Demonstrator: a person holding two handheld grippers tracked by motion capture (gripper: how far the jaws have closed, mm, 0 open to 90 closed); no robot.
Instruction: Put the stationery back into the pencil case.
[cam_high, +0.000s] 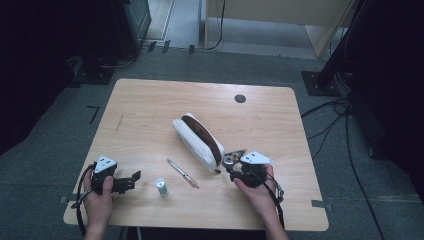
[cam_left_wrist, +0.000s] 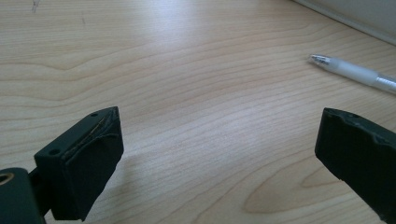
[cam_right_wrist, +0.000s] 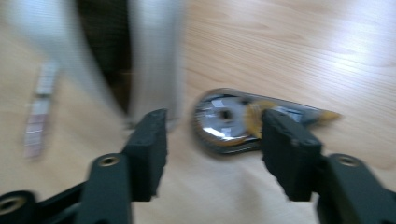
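Note:
A white pencil case (cam_high: 192, 142) lies open in the middle of the table, its brown inside facing up. A clear correction-tape dispenser (cam_high: 231, 158) rests just off its near right end. My right gripper (cam_high: 235, 169) is open right at that dispenser. In the right gripper view, which is blurred by motion, the dispenser (cam_right_wrist: 229, 122) lies on the wood between and just beyond the gripper's (cam_right_wrist: 215, 135) jaws, with the case (cam_right_wrist: 154, 51) at the upper left. My left gripper (cam_high: 133, 178) is open over bare wood at the front left. A pale pen (cam_left_wrist: 357, 73) lies beyond my left gripper (cam_left_wrist: 219, 154).
The pen (cam_high: 183, 174) and a small white-green cylinder (cam_high: 161, 186) lie between the two grippers near the front edge. The table (cam_high: 150, 105) has a dark round hole (cam_high: 240, 98) at the back right. Cables (cam_high: 330, 125) run over the floor to the right.

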